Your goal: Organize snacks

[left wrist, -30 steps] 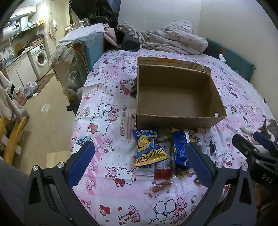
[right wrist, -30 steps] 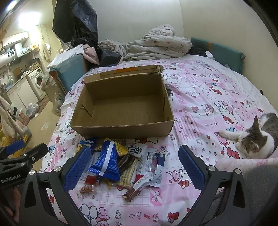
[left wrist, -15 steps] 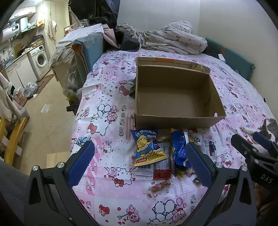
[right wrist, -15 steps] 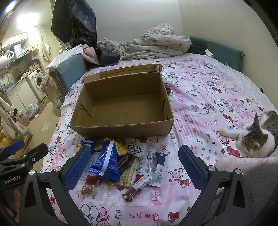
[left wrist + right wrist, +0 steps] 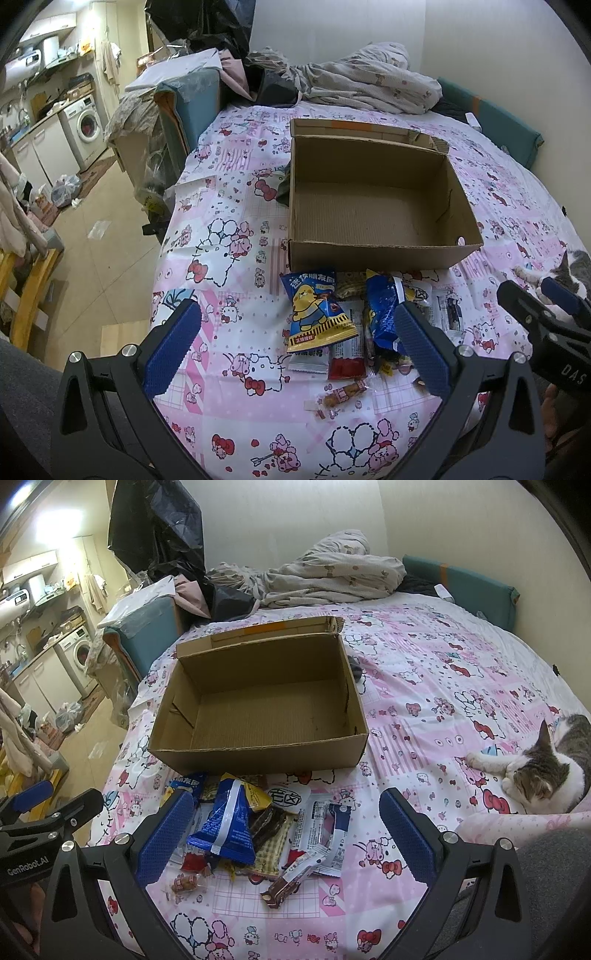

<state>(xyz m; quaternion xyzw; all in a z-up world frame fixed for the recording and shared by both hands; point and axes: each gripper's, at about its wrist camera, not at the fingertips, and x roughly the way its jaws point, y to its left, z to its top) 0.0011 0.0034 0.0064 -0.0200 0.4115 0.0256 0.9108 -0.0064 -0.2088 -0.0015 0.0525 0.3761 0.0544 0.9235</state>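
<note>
An empty open cardboard box [image 5: 373, 206] [image 5: 266, 709] stands on the pink patterned bed. A pile of snack packets lies just in front of its near wall: a blue and yellow chip bag [image 5: 314, 310], a blue bag [image 5: 227, 823] [image 5: 382, 314], a red packet [image 5: 345, 360], a brown bar [image 5: 291, 877] and a small wrapped candy [image 5: 184, 882]. My left gripper [image 5: 295, 350] is open and empty above the near left of the pile. My right gripper [image 5: 284, 834] is open and empty above the pile.
A grey and white cat [image 5: 550, 768] lies on the bed to the right of the snacks. Crumpled bedding [image 5: 325, 572] is heaped beyond the box. The bed's left edge drops to the floor [image 5: 92, 240], with a washing machine [image 5: 86, 127] beyond.
Both grippers stay open and almost still; the views have shifted only slightly. The box and snacks have not moved.
</note>
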